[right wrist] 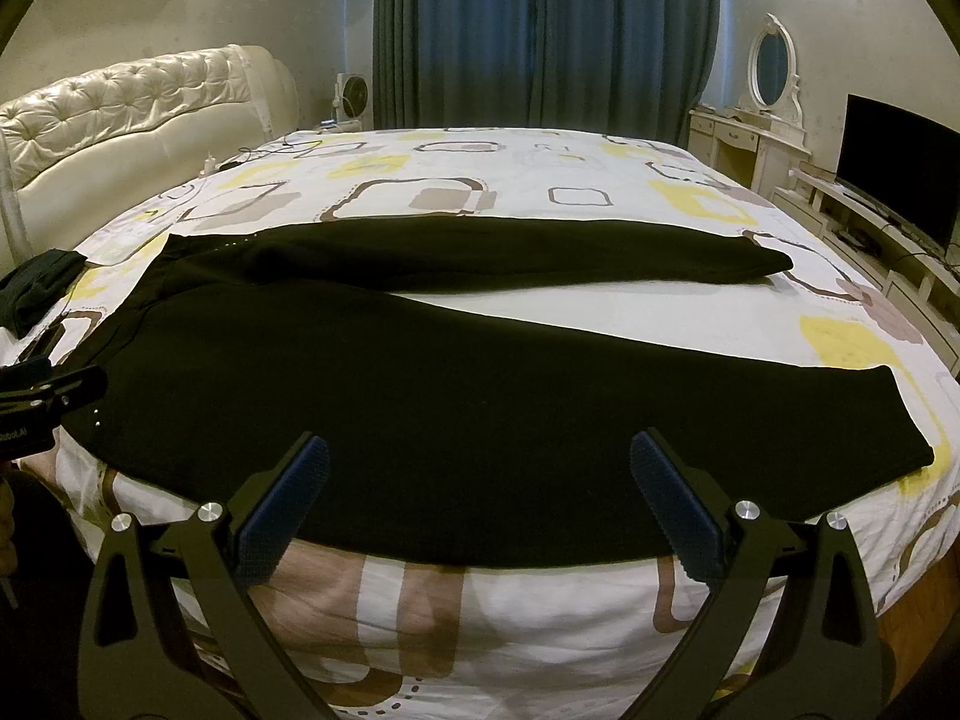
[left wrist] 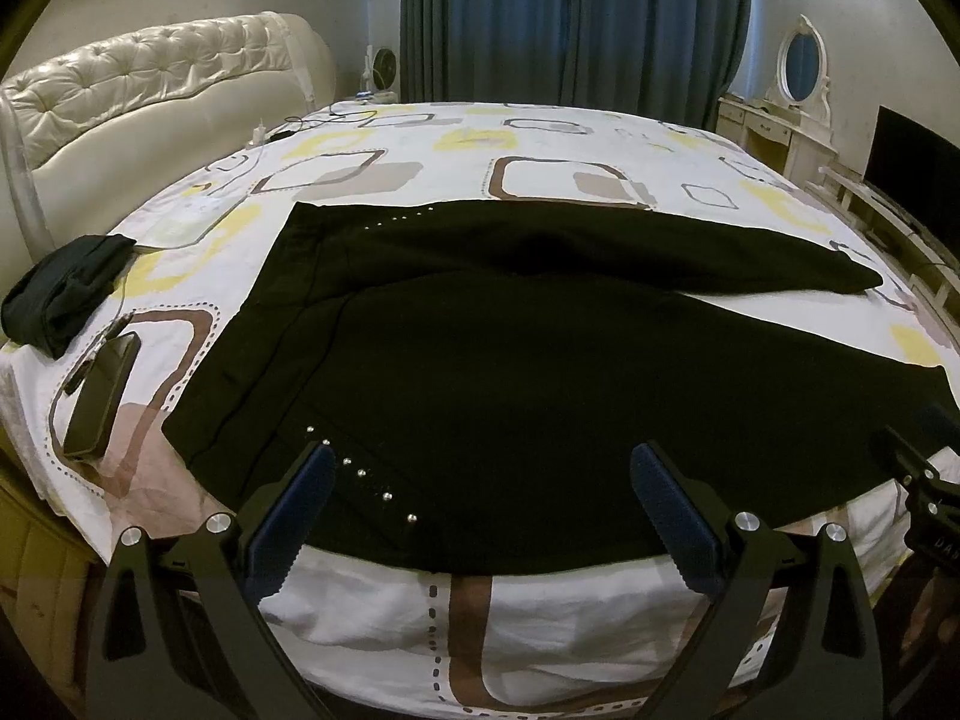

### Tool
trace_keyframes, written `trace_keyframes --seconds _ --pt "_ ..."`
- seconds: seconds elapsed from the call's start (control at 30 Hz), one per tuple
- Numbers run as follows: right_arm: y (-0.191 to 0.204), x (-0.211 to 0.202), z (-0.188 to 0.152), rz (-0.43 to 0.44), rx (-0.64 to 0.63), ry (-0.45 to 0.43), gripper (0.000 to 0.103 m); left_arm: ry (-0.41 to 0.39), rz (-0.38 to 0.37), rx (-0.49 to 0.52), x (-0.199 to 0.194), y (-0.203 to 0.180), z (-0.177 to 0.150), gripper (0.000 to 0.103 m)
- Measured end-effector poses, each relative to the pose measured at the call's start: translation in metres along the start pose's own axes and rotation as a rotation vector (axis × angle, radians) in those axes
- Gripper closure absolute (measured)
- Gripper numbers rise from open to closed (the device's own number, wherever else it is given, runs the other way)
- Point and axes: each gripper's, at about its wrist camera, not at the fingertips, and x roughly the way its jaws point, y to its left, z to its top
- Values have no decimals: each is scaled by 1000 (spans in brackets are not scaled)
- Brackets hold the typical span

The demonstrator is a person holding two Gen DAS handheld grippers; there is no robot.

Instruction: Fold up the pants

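Nearest my lens, my left hand-held gripper (left wrist: 480,474) stands with its two blue-padded fingers (left wrist: 300,504) spread wide, holding nothing, poised over the near edge of the black pants (left wrist: 510,384). My right hand-held gripper (right wrist: 480,468) is likewise spread wide and empty, above the same near edge farther along the leg.

The pants lie flat on the bed (left wrist: 540,618), waistband to the left, both legs running to the right. The near leg reaches the bed's front edge; the far leg lies apart from it, with a wedge of patterned sheet showing between them toward the cuffs. A row of small silver studs (left wrist: 360,471) runs down the pants just beside my left gripper's left finger, and a second row (left wrist: 399,219) shows on the far side by the waistband.

Left of the pants, a dark phone (left wrist: 102,396) lies on the sheet, and beyond it sits a bundle of dark cloth (left wrist: 60,294), perhaps another garment, though I cannot tell. Behind the pants are the tufted cream headboard (left wrist: 150,78), blue curtains (left wrist: 570,24) and, to the right, a television (right wrist: 900,168).
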Motion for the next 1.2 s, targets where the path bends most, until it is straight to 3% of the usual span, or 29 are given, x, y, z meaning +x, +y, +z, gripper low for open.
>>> trace_keyframes --seconds 0.53,1.0,1.2 --pt "-3 9 -3 -1 -17 11 2 -6 15 80 2 4 4 5" --pt "1 40 54 25 -101 28 2 1 33 121 20 7 34 5" --pt "8 65 83 94 -114 58 2 47 47 110 39 16 44 5"
